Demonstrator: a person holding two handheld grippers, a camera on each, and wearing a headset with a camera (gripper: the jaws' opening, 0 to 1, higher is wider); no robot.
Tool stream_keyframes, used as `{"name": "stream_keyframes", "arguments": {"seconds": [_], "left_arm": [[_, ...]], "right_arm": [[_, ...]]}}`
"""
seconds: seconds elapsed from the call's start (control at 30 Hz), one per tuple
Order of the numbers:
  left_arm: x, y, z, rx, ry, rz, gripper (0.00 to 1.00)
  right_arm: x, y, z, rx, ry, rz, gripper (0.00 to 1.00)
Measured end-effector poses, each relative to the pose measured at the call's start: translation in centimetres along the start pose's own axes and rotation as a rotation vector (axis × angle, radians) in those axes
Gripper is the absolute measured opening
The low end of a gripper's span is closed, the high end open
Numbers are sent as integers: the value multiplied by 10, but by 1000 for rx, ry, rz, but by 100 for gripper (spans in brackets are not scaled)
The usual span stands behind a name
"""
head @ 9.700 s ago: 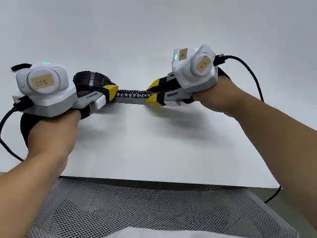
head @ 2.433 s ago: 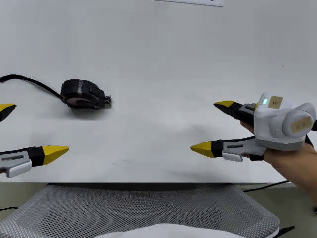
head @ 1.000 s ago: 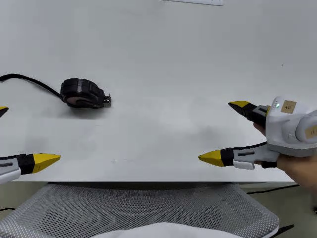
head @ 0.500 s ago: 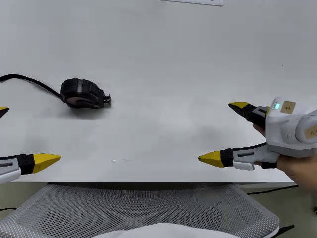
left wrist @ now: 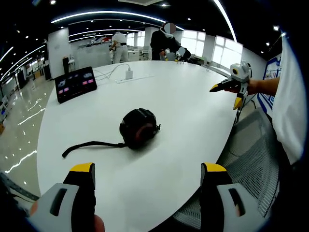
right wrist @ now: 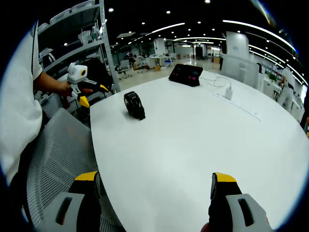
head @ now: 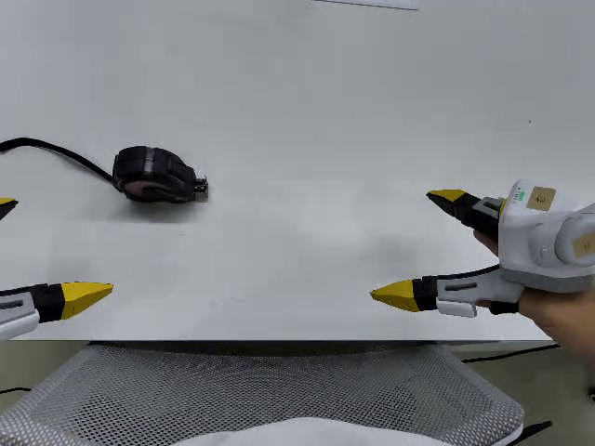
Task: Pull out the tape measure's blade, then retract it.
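We see a broad white counter [head: 307,111] with a grey mesh chair [head: 279,386] at its near edge; long light strips [left wrist: 111,13] cross a dark ceiling; bright windows [left wrist: 219,50] line one side; metal shelving [right wrist: 84,29] stands nearby; the glossy floor [left wrist: 17,121] reflects light.

You had one tape measure [head: 156,176] left of centre in the head view, with one black wrist strap [head: 56,153] running from it to the left edge. You held two grippers: the left gripper [head: 56,246] at the lower left and the right gripper [head: 402,245] at the lower right. Each had two yellow-tipped jaws, four tips in all. There was one white table [head: 307,111] and one grey mesh chair [head: 279,390] along the bottom edge. In the left gripper view you could count one dark tablet [left wrist: 75,83] at the upper left, one white charger [left wrist: 129,74] near the top centre, and two people [left wrist: 118,46] at the top.
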State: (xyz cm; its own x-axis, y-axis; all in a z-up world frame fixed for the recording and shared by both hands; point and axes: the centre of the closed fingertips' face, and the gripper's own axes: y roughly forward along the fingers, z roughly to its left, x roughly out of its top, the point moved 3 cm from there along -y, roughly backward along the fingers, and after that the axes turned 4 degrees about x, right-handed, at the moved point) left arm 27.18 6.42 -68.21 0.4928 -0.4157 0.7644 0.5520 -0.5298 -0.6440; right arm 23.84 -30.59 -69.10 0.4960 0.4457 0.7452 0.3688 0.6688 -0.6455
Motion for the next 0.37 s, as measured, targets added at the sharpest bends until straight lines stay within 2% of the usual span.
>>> {"name": "stream_keyframes", "arguments": {"seconds": [0.03, 0.37], "left_arm": [[-1, 0, -1, -11, -5, 4, 88], [-2, -1, -1, -6, -1, 3, 88]], "right_arm": [[0, 0, 0, 1, -1, 2, 94], [0, 0, 1, 2, -1, 0, 94]]}}
